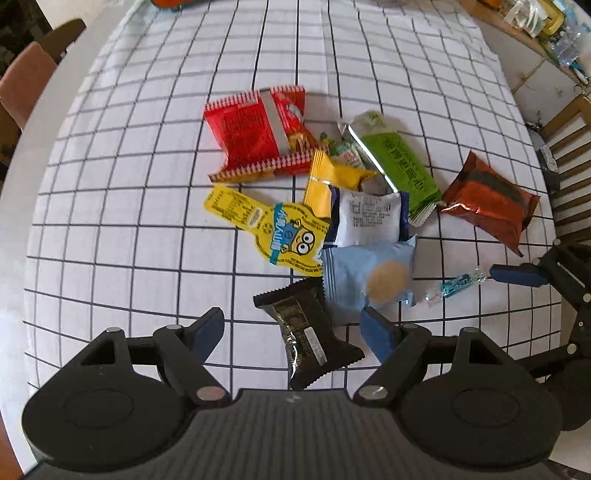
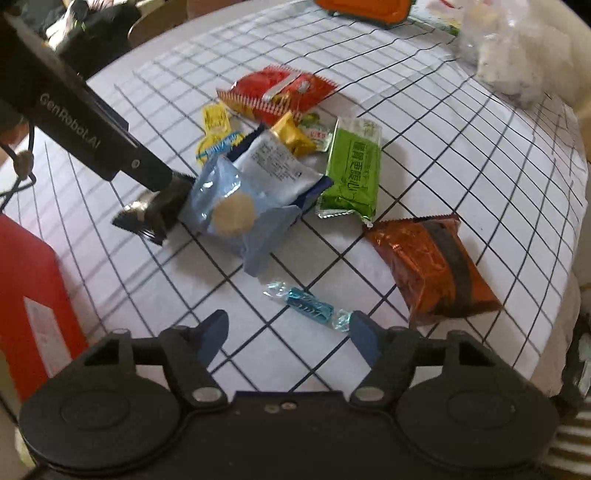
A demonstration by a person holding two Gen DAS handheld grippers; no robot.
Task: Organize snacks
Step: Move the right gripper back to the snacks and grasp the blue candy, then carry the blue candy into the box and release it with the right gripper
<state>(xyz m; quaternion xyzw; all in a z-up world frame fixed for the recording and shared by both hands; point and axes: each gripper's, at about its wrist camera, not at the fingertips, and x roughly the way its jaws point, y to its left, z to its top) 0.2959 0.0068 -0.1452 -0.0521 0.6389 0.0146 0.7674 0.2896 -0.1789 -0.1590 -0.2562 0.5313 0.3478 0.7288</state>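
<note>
Several snack packets lie heaped on the checked tablecloth: a red one, a green one, a yellow cartoon one, a light blue biscuit pack and an orange-brown one. My left gripper points down, open, its blue pads either side of a black packet without touching it. My right gripper is open just short of a blue twist-wrapped candy, whose clear end lies by the right pad. The left gripper's fingers reach the black packet in the right wrist view.
An orange-lidded box and a clear plastic bag sit at the table's far edge. A red box stands at the near left. Chairs ring the round table, and a wooden one is at the right.
</note>
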